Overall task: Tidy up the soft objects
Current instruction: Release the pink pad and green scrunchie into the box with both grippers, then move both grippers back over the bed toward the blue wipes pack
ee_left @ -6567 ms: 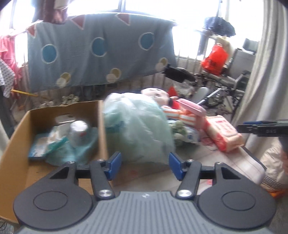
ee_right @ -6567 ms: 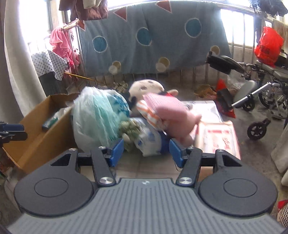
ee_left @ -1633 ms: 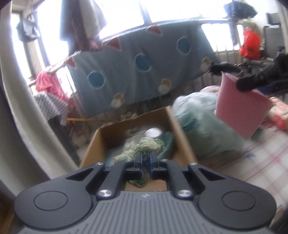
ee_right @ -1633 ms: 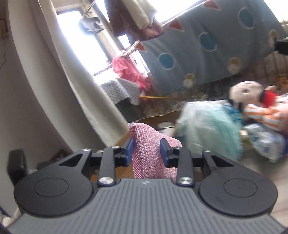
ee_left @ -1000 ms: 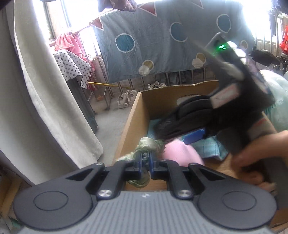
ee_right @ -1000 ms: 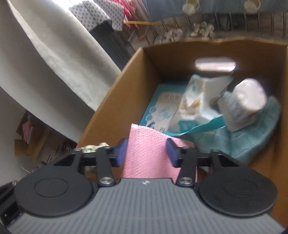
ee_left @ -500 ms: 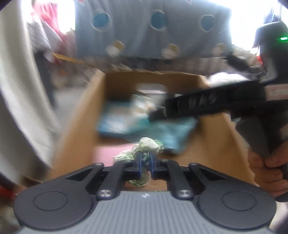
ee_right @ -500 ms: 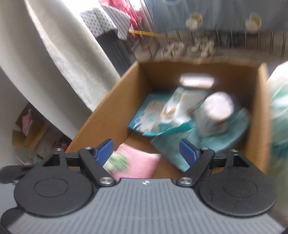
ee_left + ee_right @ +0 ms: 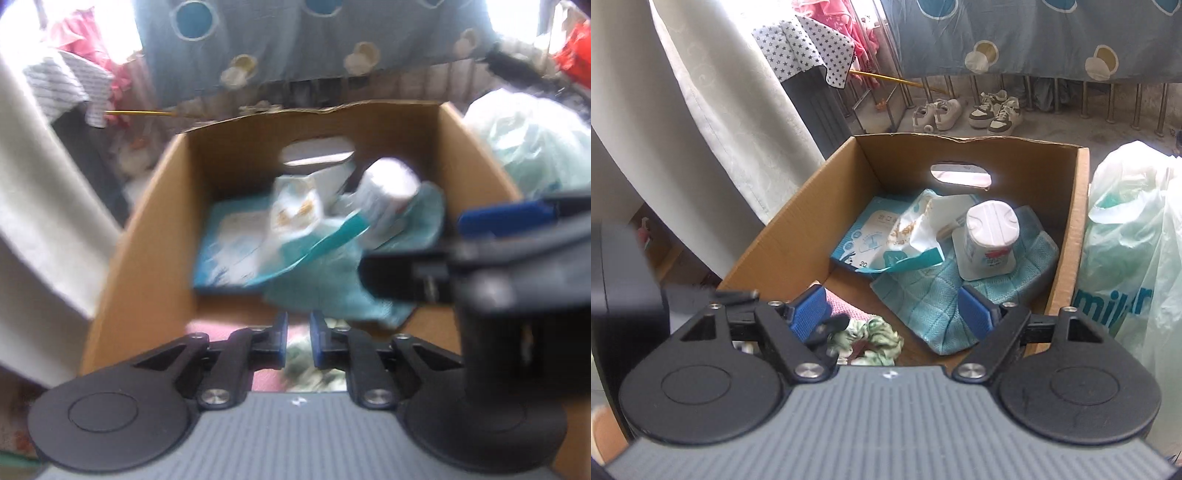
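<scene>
Scrunchie (image 9: 873, 338), pale green and ruffled, lies on the floor of the cardboard box (image 9: 783, 236) at its near edge, resting against a pink knitted cloth (image 9: 842, 306) in the box's near left corner. In the blurred left wrist view the left gripper (image 9: 297, 341) hangs just above this near edge with its blue pads slightly apart and nothing pinched between them; the scrunchie shows as a green blur (image 9: 314, 369) just below the pads, with pink cloth (image 9: 207, 326) beside it. The right gripper (image 9: 892, 314) hovers over the same near edge with its pads spread wide and nothing in its grip.

Deeper in the box, a teal towel (image 9: 934, 295) covers the right side of the floor, and a white wrapped roll (image 9: 991, 240) stands on it. Left of the roll lies a crumpled white and teal packet (image 9: 916, 236), overlapping a flat blue pack of wipes (image 9: 866, 236). The far wall of the box has an oval handle hole (image 9: 960, 175).

Just to the right of the box sits a pale plastic bag (image 9: 1130, 258). Beyond the box, sneakers (image 9: 967, 110) rest on the floor under a hanging blue sheet with circles (image 9: 1034, 37). A white curtain (image 9: 701, 129) hangs to the left of the box
</scene>
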`<state>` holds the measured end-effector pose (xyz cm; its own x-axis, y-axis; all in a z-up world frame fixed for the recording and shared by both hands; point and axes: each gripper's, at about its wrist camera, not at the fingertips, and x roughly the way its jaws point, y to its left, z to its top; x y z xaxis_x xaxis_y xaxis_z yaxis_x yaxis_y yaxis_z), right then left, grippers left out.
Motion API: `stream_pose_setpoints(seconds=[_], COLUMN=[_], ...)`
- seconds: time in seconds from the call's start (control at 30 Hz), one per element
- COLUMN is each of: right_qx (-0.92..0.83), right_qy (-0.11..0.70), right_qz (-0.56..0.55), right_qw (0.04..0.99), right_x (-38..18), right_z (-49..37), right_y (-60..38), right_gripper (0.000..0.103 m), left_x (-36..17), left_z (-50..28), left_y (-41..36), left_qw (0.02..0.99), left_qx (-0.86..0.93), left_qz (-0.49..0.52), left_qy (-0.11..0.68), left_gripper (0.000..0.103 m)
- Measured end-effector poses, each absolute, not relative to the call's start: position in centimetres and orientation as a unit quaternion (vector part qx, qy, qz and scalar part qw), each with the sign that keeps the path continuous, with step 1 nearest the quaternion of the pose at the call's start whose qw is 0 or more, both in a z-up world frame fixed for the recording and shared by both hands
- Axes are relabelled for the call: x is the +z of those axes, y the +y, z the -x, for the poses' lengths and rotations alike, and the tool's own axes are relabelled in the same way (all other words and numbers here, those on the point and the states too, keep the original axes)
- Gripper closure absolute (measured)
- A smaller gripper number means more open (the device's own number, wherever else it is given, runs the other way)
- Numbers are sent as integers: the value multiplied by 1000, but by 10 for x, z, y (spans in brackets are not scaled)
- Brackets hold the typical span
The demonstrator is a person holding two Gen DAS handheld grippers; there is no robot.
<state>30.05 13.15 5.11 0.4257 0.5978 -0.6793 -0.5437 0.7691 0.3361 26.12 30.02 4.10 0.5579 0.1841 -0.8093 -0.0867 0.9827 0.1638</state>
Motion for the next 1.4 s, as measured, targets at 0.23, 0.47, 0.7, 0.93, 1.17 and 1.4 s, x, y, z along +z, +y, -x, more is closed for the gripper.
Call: stream_pose_setpoints(seconds=[0.23, 0.47, 0.7, 0.93, 1.17, 1.4], right_qx=[333, 340, 335, 335, 332, 325], right_qy=[382, 334, 331, 324, 322, 313], right_qz=[-25, -11, -19, -34, -34, -33], right_qw=[862, 879, 882, 884, 886, 892], right_x=[68, 95, 100, 100, 97, 99], right_z=[-292, -271, -266, -257, -249, -244], right_y=[113, 79, 52, 28, 15, 4], right_gripper=[24, 24, 24, 24, 24, 24], left_x=[47, 36, 6, 16, 16, 14], left_z=[-269, -255, -283, -274, -283, -283], left_y=[313, 331, 333, 322, 300, 308], left_qw=[889, 845, 817, 841, 830, 831], left_qx=[64, 44, -9, 36, 26, 7], left_qz=[-9, 77, 209, 155, 75, 149], left_qy=[453, 527, 537, 517, 552, 536], left_gripper=[67, 101, 103, 57, 59, 58])
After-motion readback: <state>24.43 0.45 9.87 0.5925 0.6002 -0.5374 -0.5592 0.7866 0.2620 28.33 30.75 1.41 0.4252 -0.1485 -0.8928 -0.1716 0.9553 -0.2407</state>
